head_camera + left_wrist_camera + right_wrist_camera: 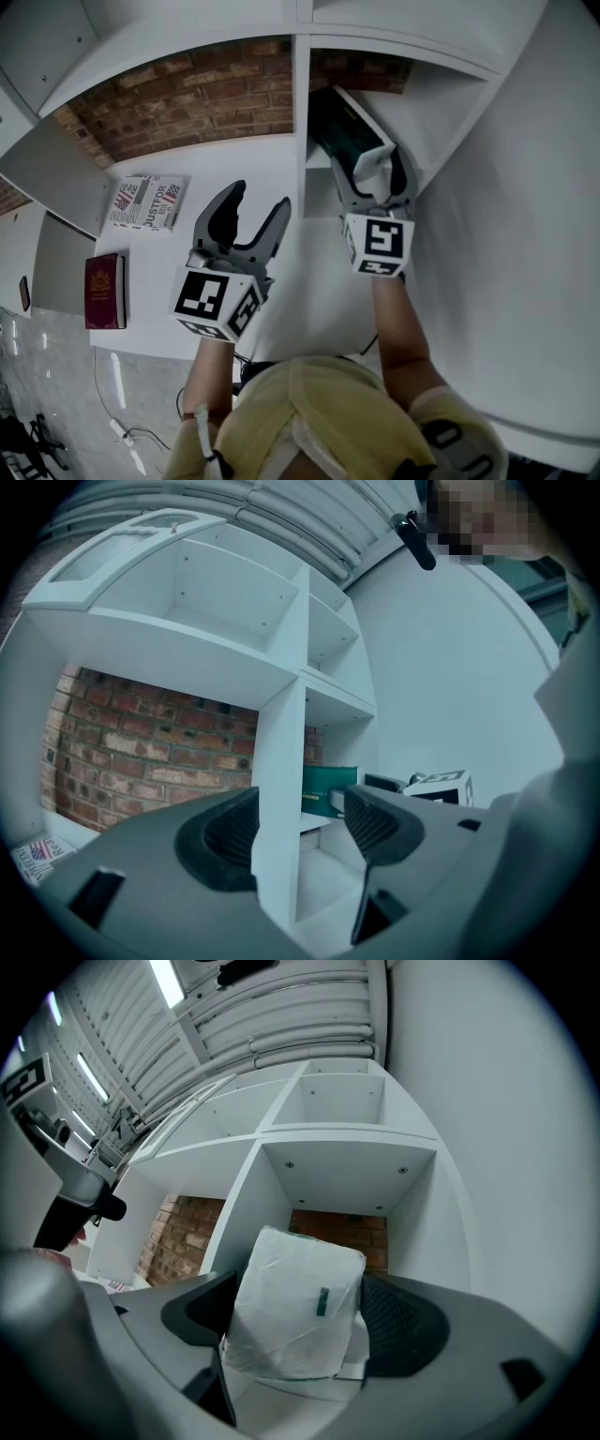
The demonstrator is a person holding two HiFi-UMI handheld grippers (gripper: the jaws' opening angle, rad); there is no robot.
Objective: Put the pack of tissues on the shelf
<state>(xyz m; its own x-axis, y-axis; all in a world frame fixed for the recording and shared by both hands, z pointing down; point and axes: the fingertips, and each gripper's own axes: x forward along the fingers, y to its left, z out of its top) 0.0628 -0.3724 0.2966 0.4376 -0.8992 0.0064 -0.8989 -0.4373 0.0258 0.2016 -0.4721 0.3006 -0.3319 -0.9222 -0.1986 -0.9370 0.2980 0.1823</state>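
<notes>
The right hand-held gripper (295, 1296) has its jaws spread wide on either side of the pack of tissues (298, 1312). The pads are not squeezing it, and a gap shows beside the pack's lower right edge. The pack is wrapped in clear film with a green side. It sits tilted on the board of a narrow compartment at the right of the white shelf (349, 1168), with a brick wall (337, 1230) behind it. Across the upright divider to the left, the left hand-held gripper (255, 217) is held level in front of the wide bay, jaws apart with nothing between them. Farther left on the white worktop (187, 272) lie a printed box (147, 202) and a dark red book (105, 291), well apart from the pack.
</notes>
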